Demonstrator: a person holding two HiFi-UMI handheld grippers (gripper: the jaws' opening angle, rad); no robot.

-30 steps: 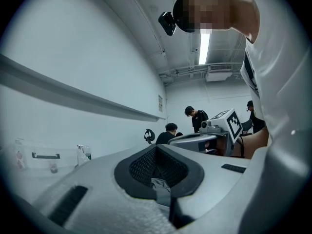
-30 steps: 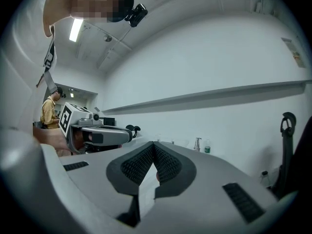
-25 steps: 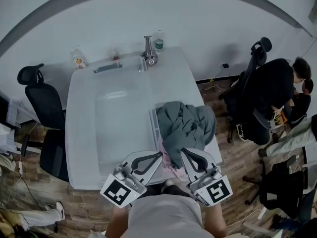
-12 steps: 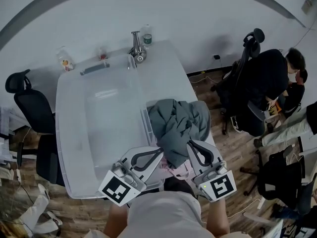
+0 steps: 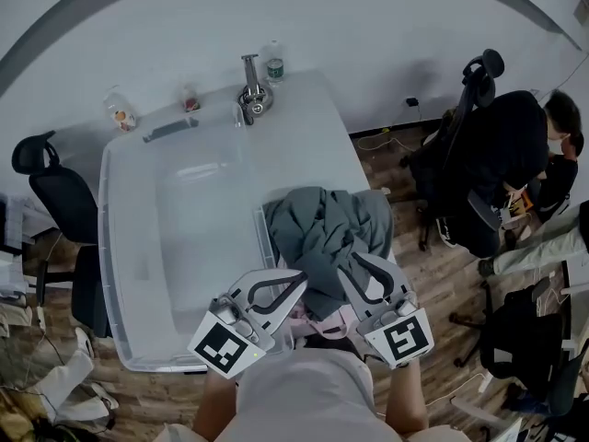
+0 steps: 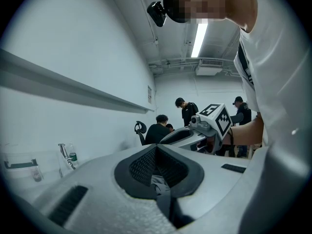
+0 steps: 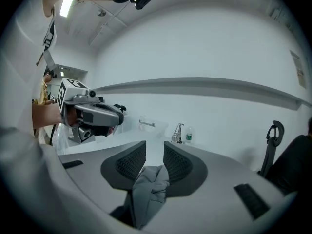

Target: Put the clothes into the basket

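Observation:
A crumpled grey-green garment [image 5: 327,233] lies heaped over the white slatted basket [image 5: 260,238] at the table's near right corner. A pink cloth [image 5: 324,326] shows beneath it, close to my body. My left gripper [image 5: 296,282] comes in from the lower left, shut on a fold of the grey garment [image 6: 158,183]. My right gripper [image 5: 348,271] is at the garment's near right side. Its jaws have just been opening and stand slightly apart in the right gripper view [image 7: 155,152], with grey cloth [image 7: 151,184] lying loosely between them.
A large clear plastic bin [image 5: 120,247] covers the left of the white table. A metal stand [image 5: 250,90] and a bottle [image 5: 273,63] are at the far edge. Black office chairs [image 5: 41,173] stand on the left, and seated people [image 5: 515,155] on the right.
Both grippers have shifted a little with the grey garment, which now sits lower and wider over the basket. The head view has swung slightly.

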